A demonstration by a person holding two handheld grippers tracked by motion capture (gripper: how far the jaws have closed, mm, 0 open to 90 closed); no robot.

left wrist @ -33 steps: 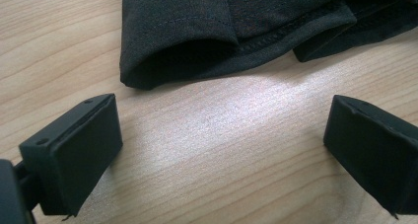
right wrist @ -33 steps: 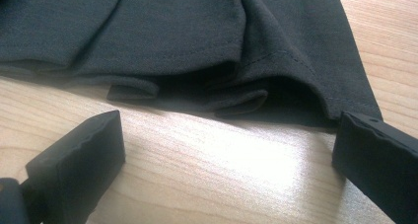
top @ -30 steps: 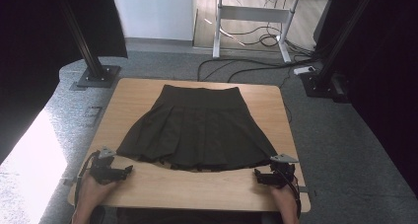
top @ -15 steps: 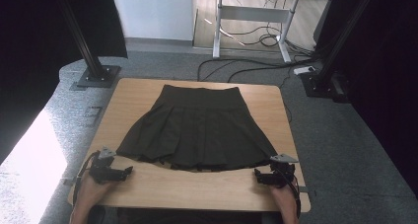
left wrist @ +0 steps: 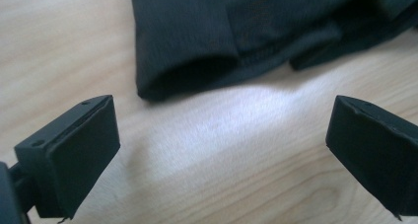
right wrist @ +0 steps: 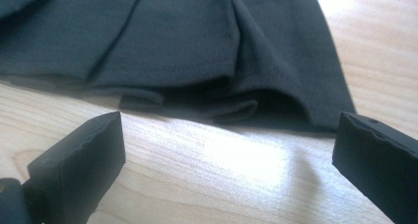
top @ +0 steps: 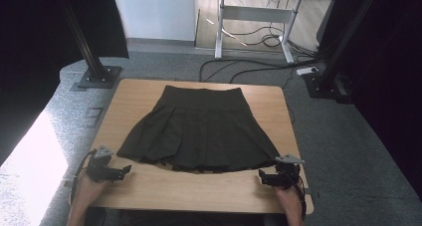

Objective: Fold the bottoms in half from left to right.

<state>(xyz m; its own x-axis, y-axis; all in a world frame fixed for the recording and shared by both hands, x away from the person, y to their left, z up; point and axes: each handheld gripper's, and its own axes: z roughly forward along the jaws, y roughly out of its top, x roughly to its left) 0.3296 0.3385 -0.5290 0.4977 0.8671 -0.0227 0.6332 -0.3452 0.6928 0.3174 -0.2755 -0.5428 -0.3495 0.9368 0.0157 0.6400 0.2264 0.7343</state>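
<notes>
Nothing has shifted since the frames 1.0 s and 0.5 s ago: both grippers and the garment occupy the same positions.

Wooden table [top: 149,96]: rectangular, light-coloured top with rounded corners, standing on grey carpet. Bare wood shows on all 4 sides of the garment.

Black pleated skirt [top: 199,131]: lies flat at the centre of the table, waistband at the far side, flared hem toward the near side. The hem stops short of the near table edge, leaving a strip of bare wood. In the left gripper view the skirt [left wrist: 207,31] shows its near left hem corner, folded over with a rounded edge. In the right gripper view the skirt [right wrist: 187,46] shows the near right hem corner, with pleats and a stitched edge.

Left gripper [top: 124,170]: rests on the near left part of the table, near the left hem corner but apart from it. In its own view the left gripper [left wrist: 222,150] has its 2 jaws spread wide, bare wood between them, nothing held.

Right gripper [top: 261,177]: rests on the near right part of the table, just beside the right hem corner, not touching it. In its own view the right gripper [right wrist: 229,160] has its 2 jaws spread wide over bare wood, nothing held.
</notes>
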